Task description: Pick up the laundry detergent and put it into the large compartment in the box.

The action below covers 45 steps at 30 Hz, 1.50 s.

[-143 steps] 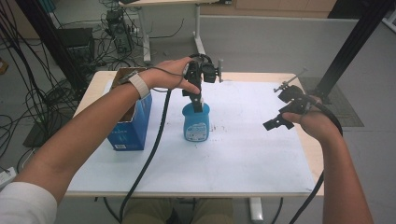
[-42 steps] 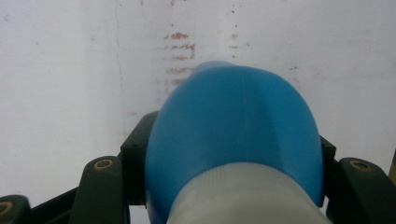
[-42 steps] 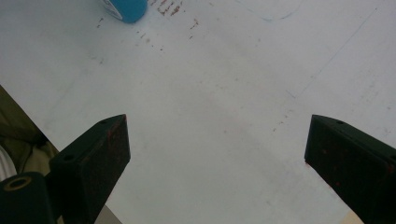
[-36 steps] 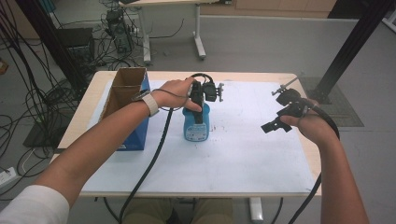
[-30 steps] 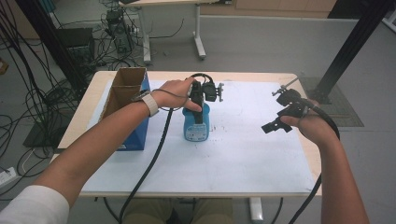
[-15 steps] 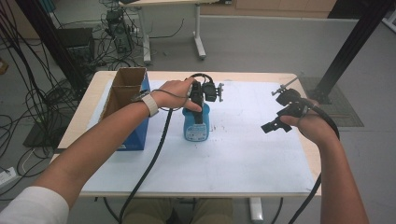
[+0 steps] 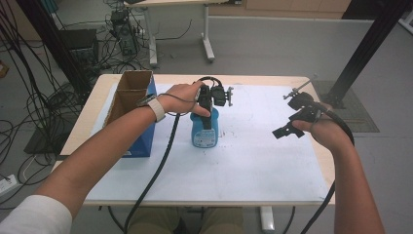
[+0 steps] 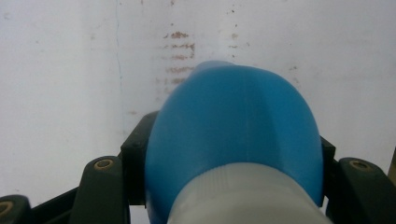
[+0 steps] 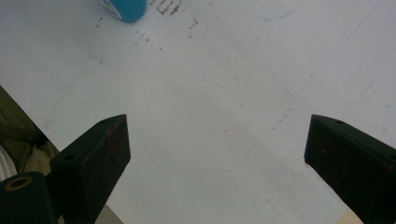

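A blue bottle [image 7: 204, 132] with a white label stands upright on the white sheet near the middle of the table. My left gripper [image 7: 207, 114] comes down on it from above and is shut on its upper part. In the left gripper view the blue bottle [image 8: 233, 135] sits between both black jaws, its pale neck at the bottom. My right gripper [image 7: 288, 129] hovers over the right side of the table, open with nothing between its jaws. In the right gripper view the right gripper [image 9: 217, 158] looks down on bare sheet, with the bottle's base [image 9: 122, 9] at the top left.
An open cardboard box with blue sides [image 7: 130, 107] stands at the table's left, close to my left forearm. The white sheet [image 7: 243, 161] covers most of the tabletop. Black cables trail from both grippers toward the front edge. A desk frame and loose cables stand on the floor behind.
Since the oldest frame, the left arm has pulled clear of the box and the bottle has shifted slightly. Over the last second nothing has visibly moved.
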### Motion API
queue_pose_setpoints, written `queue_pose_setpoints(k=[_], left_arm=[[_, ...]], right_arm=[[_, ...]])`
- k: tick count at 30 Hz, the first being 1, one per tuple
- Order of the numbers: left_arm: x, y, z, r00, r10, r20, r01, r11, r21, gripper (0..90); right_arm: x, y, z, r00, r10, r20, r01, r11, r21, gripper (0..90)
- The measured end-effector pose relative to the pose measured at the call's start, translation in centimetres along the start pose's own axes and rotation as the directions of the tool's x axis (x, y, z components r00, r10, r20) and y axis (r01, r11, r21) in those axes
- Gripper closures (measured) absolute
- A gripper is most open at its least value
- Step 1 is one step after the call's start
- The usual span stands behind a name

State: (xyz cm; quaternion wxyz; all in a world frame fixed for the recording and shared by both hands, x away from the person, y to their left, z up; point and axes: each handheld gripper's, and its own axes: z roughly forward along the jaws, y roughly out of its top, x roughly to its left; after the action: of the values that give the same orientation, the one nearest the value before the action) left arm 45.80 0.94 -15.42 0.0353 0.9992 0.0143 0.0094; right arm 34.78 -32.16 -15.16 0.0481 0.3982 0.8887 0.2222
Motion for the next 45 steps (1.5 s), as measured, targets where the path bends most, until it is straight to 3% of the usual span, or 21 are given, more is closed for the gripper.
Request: queue_pose_setpoints(k=[45], left_arm=[[-0.04, -0.24, 0.03, 1.0000, -0.005, -0.001, 0.005, 0.9999, -0.009, 38.7]], right_arm=[[0.18, 0.01, -0.09, 1.0000, -0.002, 0.001, 0.002, 1.000, -0.010, 6.9]])
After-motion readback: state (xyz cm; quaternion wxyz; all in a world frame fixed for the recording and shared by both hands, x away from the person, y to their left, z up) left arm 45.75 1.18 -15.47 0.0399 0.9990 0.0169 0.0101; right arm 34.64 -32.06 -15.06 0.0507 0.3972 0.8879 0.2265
